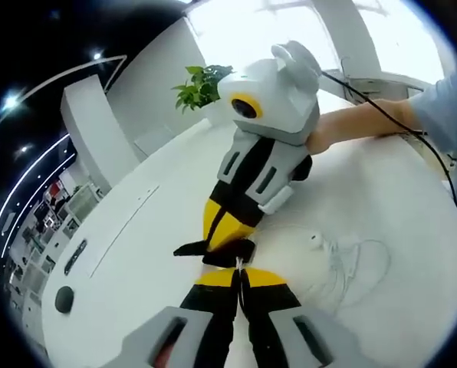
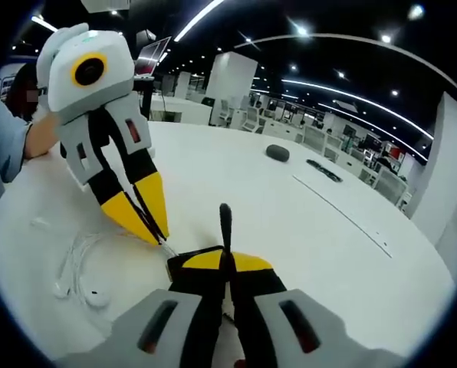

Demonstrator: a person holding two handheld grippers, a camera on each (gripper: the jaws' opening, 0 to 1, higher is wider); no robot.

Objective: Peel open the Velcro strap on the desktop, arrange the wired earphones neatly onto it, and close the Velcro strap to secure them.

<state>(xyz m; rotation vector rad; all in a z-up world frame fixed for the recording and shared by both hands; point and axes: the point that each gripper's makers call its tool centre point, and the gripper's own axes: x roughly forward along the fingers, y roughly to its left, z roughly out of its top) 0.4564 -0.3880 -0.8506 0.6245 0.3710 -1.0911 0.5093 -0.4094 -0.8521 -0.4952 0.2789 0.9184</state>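
Both grippers met tip to tip over the white desktop [image 2: 290, 199], the left gripper [image 1: 239, 270] and the right gripper [image 2: 227, 257] each with jaws pressed together on an end of the black Velcro strap [image 2: 225, 222], which ran between them with one end standing upright. The wired earphones [image 1: 343, 261] lay loosely coiled just beside the strap, on the left gripper's side, so that gripper looked the nearer to fetch them once the strap lay open.

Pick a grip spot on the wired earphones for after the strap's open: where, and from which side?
Probably the cable, not the buds. The wired earphones lie flat on the white table in loose loops, so come straight down and pinch where the strands bunch near the earbuds. Left gripper and right gripper are both shut on the Velcro strap.
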